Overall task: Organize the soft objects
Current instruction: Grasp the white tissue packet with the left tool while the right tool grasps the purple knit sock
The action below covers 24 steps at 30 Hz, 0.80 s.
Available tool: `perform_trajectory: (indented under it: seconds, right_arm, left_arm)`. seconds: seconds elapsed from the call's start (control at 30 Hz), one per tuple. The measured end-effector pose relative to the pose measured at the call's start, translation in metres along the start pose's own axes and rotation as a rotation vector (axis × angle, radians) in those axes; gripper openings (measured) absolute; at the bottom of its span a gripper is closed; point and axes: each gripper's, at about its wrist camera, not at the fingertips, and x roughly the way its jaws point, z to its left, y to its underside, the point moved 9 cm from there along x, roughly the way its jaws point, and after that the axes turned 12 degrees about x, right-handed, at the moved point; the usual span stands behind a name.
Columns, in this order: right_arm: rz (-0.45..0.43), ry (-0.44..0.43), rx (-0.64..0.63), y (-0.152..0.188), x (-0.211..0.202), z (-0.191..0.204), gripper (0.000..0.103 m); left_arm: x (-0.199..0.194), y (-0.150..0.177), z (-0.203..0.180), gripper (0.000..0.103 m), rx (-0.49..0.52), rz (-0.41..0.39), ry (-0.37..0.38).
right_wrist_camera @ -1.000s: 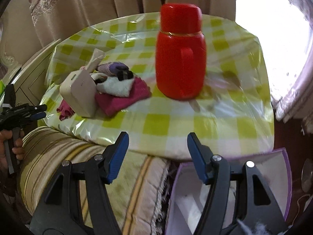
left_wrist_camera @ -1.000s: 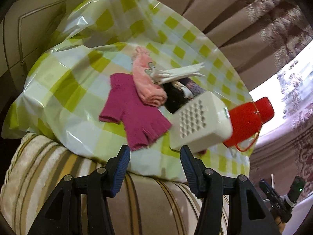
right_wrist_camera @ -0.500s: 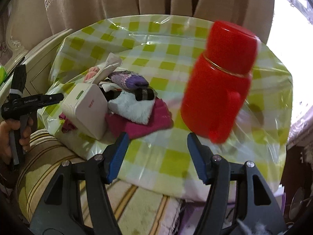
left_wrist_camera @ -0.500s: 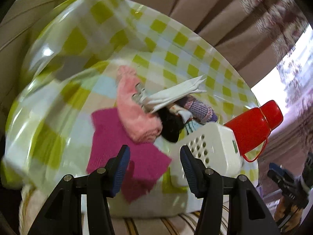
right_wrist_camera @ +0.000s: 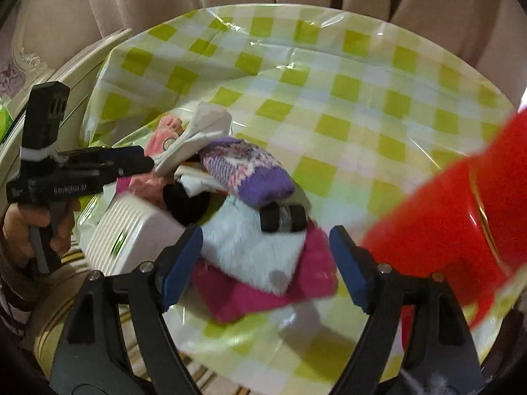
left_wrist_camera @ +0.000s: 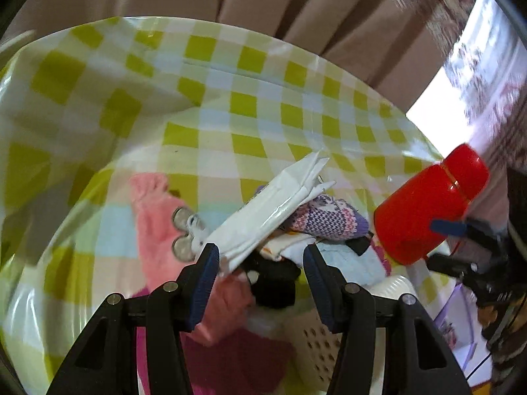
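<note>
The left gripper (left_wrist_camera: 260, 260) hung with its jaws spread wide and nothing between them, poised over a heap of soft things on the checked tablecloth (left_wrist_camera: 250, 105). Just ahead of its fingertips lay a black item (left_wrist_camera: 273, 283) and a folded white plastic bag (left_wrist_camera: 270, 210), which slanted up across the heap. To the left of the bag sat a pink fuzzy sock (left_wrist_camera: 154, 227), and beneath the gripper a magenta cloth (left_wrist_camera: 237, 358) spread toward the table's near edge. A purple knitted sock (left_wrist_camera: 326, 217) rested against the far right of the bag, with a red flask (left_wrist_camera: 428, 210) standing just beyond it. A white perforated box (left_wrist_camera: 319, 345) sat at the heap's near right side. The right gripper (right_wrist_camera: 263, 260) was likewise wide open and empty, its fingers straddling a white fluffy sock (right_wrist_camera: 253, 250) that lay on top of the magenta cloth (right_wrist_camera: 313, 279), though whether the pads touched it could not be told. In the right wrist view the purple knitted sock (right_wrist_camera: 247, 171) lay behind the fluffy one, the white box (right_wrist_camera: 131, 233) stood to the left, and the red flask (right_wrist_camera: 451, 217) loomed, blurred, at the right.
</note>
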Motion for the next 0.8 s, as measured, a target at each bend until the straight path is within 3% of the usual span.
perform_trajectory:
  seconds: [0.23, 0.43, 0.77, 0.8]
  right_arm:
    - [0.086, -0.037, -0.074, -0.022, 0.048, 0.010, 0.084]
    - [0.183, -0.122, -0.053, -0.029, 0.084, 0.019, 0.084]
    - [0.233, -0.154, 0.005, -0.035, 0.125, 0.022, 0.084]
    - [0.231, -0.158, 0.011, -0.035, 0.126, 0.022, 0.080]
  left_arm:
    - [0.030, -0.009, 0.006, 0.054, 0.070, 0.039, -0.008]
    - [0.050, -0.017, 0.007, 0.054, 0.117, 0.053, -0.014]
    - [0.064, -0.019, 0.011, 0.042, 0.126, 0.053, -0.001]
    - [0.064, -0.018, 0.013, 0.041, 0.120, 0.050, 0.001]
